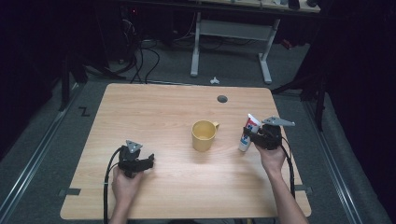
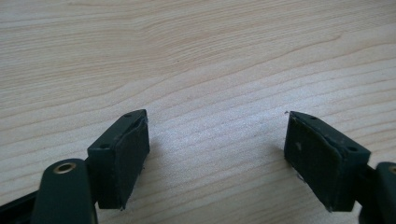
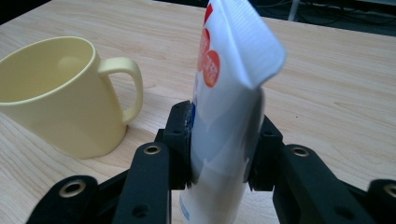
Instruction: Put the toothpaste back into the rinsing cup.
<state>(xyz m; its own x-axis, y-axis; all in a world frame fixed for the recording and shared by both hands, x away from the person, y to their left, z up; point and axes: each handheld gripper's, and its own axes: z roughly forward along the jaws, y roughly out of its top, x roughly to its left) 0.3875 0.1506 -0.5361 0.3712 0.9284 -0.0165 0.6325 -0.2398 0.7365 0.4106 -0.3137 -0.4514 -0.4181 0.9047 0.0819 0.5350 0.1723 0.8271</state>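
A white toothpaste tube (image 1: 247,133) with red and blue print stands upright, crimped end up, right of the yellow mug (image 1: 203,135). My right gripper (image 1: 254,136) is shut on the tube's middle. In the right gripper view both pads press the tube (image 3: 229,93) between the jaws of that gripper (image 3: 219,149), and the mug (image 3: 65,98) stands to its left with its handle toward the tube. My left gripper (image 1: 150,161) rests low on the wooden table (image 1: 154,112) at the front left; in the left gripper view, this gripper (image 2: 217,149) is open over bare wood.
A small grey grommet hole (image 1: 222,99) sits near the table's far edge. A white desk frame (image 1: 231,42) and cables lie on the floor beyond the table. Bare wood (image 2: 196,56) lies ahead of the left jaws.
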